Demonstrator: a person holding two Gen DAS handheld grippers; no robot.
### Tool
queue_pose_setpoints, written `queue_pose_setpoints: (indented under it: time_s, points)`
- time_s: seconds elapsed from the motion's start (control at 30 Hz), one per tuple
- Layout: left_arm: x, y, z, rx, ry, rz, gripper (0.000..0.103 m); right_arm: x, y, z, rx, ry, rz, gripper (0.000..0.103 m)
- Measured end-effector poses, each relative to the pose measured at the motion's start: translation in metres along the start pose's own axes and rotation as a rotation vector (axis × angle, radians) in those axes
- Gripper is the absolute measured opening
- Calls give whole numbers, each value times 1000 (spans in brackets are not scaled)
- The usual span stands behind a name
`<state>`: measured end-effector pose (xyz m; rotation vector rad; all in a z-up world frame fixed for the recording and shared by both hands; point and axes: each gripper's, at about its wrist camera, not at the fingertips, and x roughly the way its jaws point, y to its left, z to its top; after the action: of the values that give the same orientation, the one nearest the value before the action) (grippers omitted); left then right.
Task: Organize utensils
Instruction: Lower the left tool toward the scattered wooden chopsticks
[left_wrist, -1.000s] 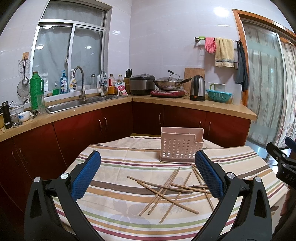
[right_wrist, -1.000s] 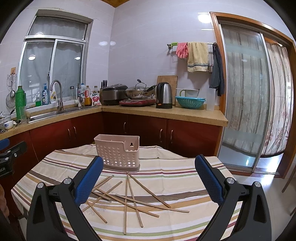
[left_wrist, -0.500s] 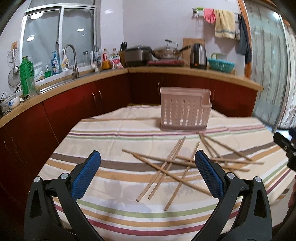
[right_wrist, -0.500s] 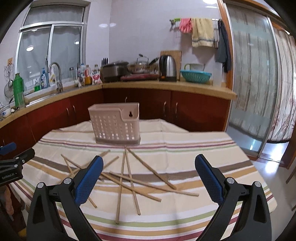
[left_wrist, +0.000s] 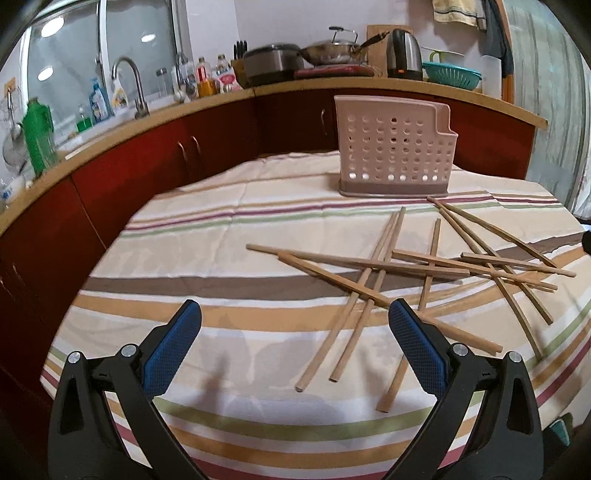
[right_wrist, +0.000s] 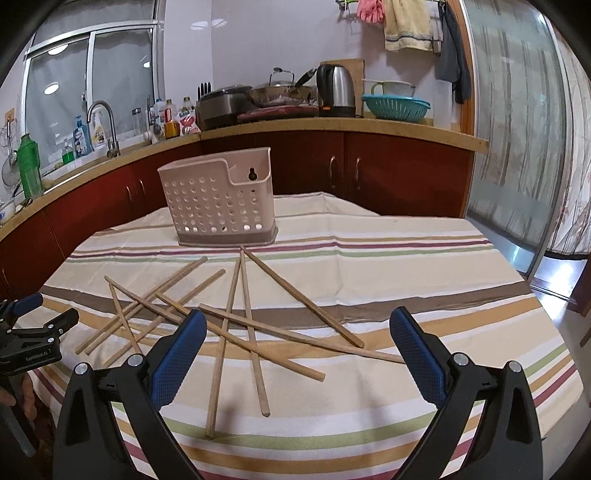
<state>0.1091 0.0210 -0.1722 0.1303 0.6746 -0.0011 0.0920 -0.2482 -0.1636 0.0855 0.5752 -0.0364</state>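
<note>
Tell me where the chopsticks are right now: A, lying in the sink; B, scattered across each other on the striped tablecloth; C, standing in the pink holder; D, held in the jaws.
B: the chopsticks lie crossed in a loose pile on the tablecloth in front of the holder, and both the left gripper and the right gripper are open with nothing in them.
</note>
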Motion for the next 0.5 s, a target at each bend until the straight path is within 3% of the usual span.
queue_pose_setpoints:
  time_s: [0.3,0.5]
  points:
    - [4,-39,2,46,13,-60,99,8,-6,-2,-11,17,-7,97]
    - [3,-70,2,74,28,-57,99,4,-27,-1,8,-6,-38,97]
